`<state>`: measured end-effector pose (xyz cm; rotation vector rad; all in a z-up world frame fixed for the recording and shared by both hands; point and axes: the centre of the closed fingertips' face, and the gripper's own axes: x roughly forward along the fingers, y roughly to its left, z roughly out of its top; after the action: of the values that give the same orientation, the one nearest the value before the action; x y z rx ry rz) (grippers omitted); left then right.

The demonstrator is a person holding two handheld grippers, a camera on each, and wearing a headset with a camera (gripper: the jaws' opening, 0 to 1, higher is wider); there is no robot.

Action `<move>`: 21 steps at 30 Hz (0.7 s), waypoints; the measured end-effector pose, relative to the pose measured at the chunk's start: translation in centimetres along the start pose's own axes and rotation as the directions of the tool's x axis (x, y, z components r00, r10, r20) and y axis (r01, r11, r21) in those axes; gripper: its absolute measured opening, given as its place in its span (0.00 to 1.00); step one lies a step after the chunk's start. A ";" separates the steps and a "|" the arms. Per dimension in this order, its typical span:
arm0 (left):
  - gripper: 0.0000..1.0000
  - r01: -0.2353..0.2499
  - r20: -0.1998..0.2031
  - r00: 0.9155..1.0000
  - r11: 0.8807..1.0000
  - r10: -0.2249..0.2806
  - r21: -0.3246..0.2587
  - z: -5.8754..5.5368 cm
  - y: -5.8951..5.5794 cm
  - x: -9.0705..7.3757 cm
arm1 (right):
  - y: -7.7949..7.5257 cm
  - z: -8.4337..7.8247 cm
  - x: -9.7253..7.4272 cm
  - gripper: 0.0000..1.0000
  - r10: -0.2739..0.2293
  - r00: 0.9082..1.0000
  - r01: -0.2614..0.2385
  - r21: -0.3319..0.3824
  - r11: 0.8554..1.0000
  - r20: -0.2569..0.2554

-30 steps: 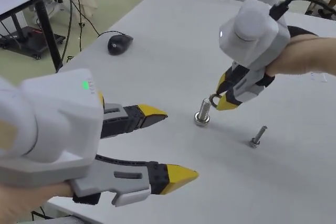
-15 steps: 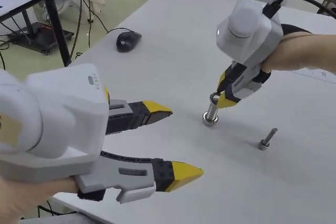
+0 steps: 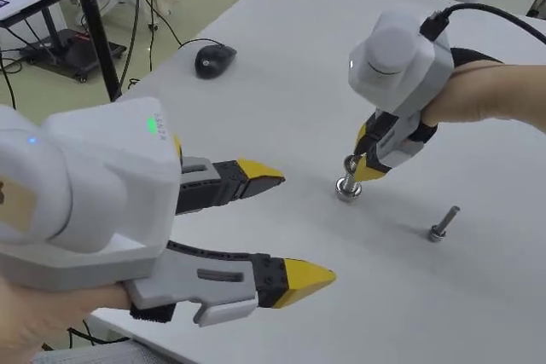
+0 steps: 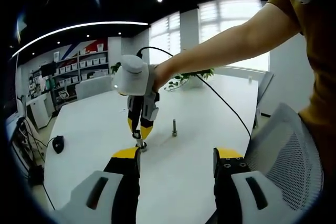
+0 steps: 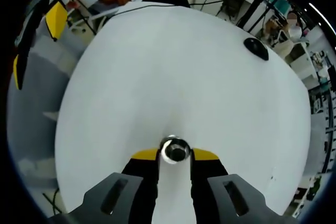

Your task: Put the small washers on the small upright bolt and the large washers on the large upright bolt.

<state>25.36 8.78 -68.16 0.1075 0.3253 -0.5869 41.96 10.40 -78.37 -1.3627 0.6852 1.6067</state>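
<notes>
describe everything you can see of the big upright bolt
The large bolt is shiny silver metal with a threaded shank. It stands upright on its wider head on the white table. The right tool has its yellow tips either side of the bolt's top, gripping what looks like a washer there.

We are in an open-plan office or lab. A large white meeting table [image 3: 290, 31] carries a black computer mouse [image 3: 215, 59] with its cable. A grey mesh office chair [image 4: 286, 150] stands beside the table, and white storage shelves with bins [image 4: 79, 69] line the far wall. Tall windows with blinds [image 4: 210, 19] and curved ceiling light strips [image 4: 79, 26] run above.
</notes>
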 end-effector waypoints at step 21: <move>0.55 -0.003 -0.004 1.000 1.000 0.003 -0.018 -0.5 0.6 0.3 | 0.5 -0.2 2.6 0.31 0.042 0.997 -0.041 -0.010 0.999 0.072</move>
<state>25.78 9.24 -68.67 0.0922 0.3340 -0.5810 41.57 10.75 -80.99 -1.2978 0.6674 1.6853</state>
